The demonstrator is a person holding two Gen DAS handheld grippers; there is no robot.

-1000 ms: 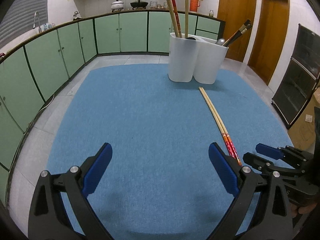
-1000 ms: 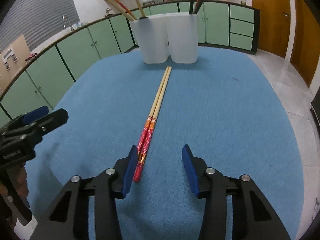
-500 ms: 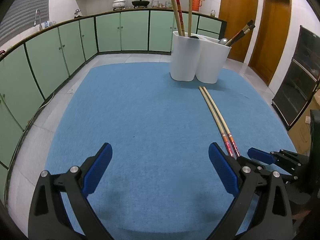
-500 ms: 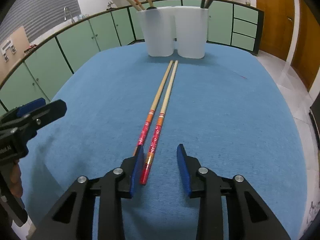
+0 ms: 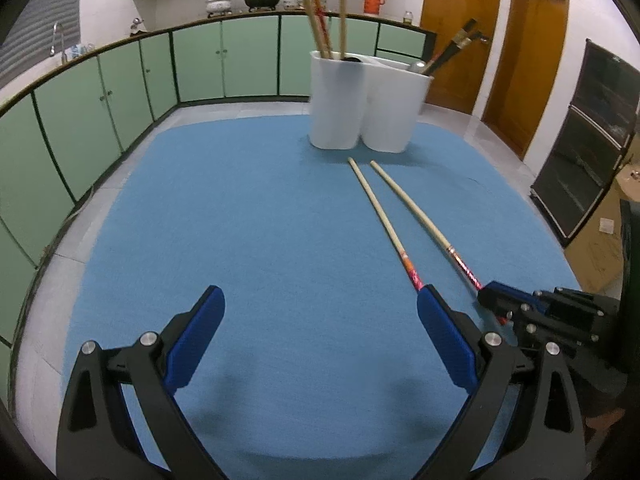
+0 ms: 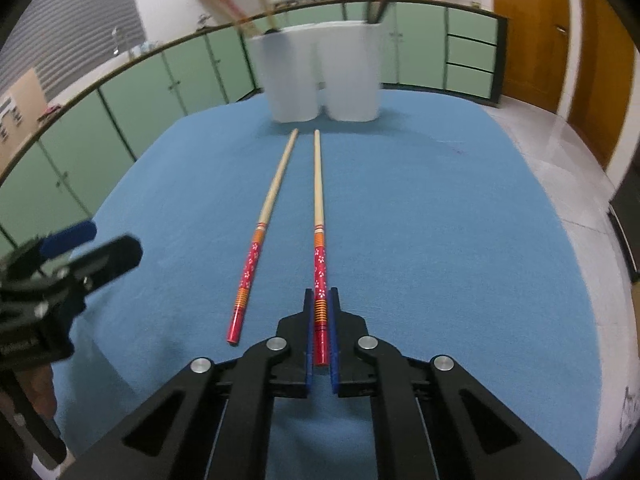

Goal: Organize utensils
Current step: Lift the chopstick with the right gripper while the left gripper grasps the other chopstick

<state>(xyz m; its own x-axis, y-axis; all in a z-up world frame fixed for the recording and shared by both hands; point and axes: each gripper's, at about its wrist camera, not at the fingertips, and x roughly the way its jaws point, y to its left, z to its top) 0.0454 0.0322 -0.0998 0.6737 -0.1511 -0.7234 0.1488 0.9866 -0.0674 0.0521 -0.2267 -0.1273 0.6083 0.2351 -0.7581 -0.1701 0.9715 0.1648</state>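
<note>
Two long chopsticks with red flowered handles lie on the blue mat. My right gripper (image 6: 320, 300) is shut on the red end of the right chopstick (image 6: 319, 216); it also shows in the left wrist view (image 5: 424, 220). The left chopstick (image 6: 264, 220) lies free beside it, a little apart. My left gripper (image 5: 320, 308) is open and empty, low over the mat, with the left chopstick's (image 5: 380, 220) red end at its right finger. A white two-part utensil holder (image 5: 360, 104) with chopsticks and other utensils stands at the far side; it also shows in the right wrist view (image 6: 324, 76).
The blue mat (image 5: 240, 220) covers a table with grey floor around it. Green cabinets (image 5: 120, 80) run along the left and back walls. Wooden doors (image 5: 520, 52) and a dark cabinet (image 5: 588, 140) stand at the right.
My right gripper has closed on the right chopstick's red end. The two chopsticks, side by side before, now lie apart. The left gripper stays open.
</note>
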